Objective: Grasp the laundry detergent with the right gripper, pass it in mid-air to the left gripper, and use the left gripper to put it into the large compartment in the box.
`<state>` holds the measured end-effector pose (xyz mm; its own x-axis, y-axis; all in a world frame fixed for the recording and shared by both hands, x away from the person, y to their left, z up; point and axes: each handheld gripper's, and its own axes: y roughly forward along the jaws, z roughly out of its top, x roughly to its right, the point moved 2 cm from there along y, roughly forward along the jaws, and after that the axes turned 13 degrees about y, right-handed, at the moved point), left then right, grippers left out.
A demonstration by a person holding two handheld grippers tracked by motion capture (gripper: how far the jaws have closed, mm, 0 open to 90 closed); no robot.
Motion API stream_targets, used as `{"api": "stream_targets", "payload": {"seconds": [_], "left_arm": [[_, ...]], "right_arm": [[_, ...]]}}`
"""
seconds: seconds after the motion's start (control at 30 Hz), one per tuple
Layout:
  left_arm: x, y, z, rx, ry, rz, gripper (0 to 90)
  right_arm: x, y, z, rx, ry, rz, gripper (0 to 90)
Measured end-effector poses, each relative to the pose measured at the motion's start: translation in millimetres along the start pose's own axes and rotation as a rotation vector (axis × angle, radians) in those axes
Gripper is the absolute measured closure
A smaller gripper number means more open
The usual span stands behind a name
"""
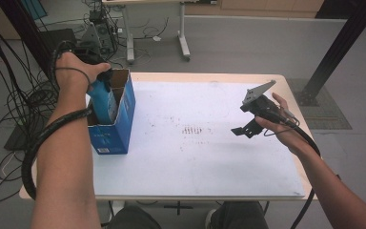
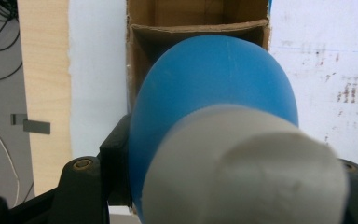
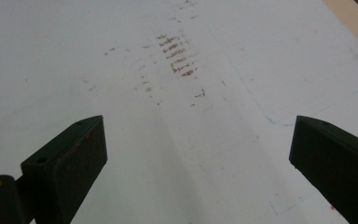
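At table's left edge, left claw (image 1: 104,102) pinches blue bottle (image 1: 106,102) inside box (image 1: 119,119); right claw (image 1: 248,128) spread over bare mat (image 1: 195,157).

**Around the worktop**

Wooden table (image 1: 209,75) under a white sheet (image 1: 195,167), smudged with brown marks (image 1: 190,130) near the middle. Black cables (image 1: 9,98) tangled over the grey floor at far left. Far right, a black post (image 1: 336,47) beside a dark floor grate (image 1: 331,114). White table legs (image 1: 183,43) beyond.

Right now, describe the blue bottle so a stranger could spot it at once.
Start at the white table and go to its left edge, where an open blue box stands. The bottle is going into it, clamped in the left gripper. It is smooth blue plastic with a grey cap.
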<state>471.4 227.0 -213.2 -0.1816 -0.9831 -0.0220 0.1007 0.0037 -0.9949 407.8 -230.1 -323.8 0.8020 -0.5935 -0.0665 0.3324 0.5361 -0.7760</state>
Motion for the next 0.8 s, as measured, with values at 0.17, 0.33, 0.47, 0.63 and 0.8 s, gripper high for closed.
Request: {"api": "stream_targets", "payload": {"seconds": [0.17, 0.33, 0.47, 0.63, 0.8], "left_arm": [[2.7, 18.2, -1.5, -0.001, 0.006, -0.009, 37.5], [5.2, 33.4, -2.7, -0.003, 0.017, -0.007, 37.5], [6.5, 42.1, -2.8, -0.015, 0.024, -0.008, 37.5], [7.0, 47.5, -2.0, -0.015, 0.029, -0.003, 37.5], [6.5, 53.5, -2.7, -0.006, 0.028, -0.001, 37.5]], "right_arm": [[0.9, 3.9, -1.3, -0.014, 0.000, -0.001, 4.0], [2.5, 6.2, -5.1, -0.024, 0.002, 0.003, 4.1], [4.4, 6.6, -8.7, -0.031, 0.008, 0.002, 4.0], [5.9, 6.4, -10.7, -0.024, 0.015, -0.001, 4.0], [8.0, 8.9, -14.5, -0.024, 0.025, 0.001, 4.0]]}}
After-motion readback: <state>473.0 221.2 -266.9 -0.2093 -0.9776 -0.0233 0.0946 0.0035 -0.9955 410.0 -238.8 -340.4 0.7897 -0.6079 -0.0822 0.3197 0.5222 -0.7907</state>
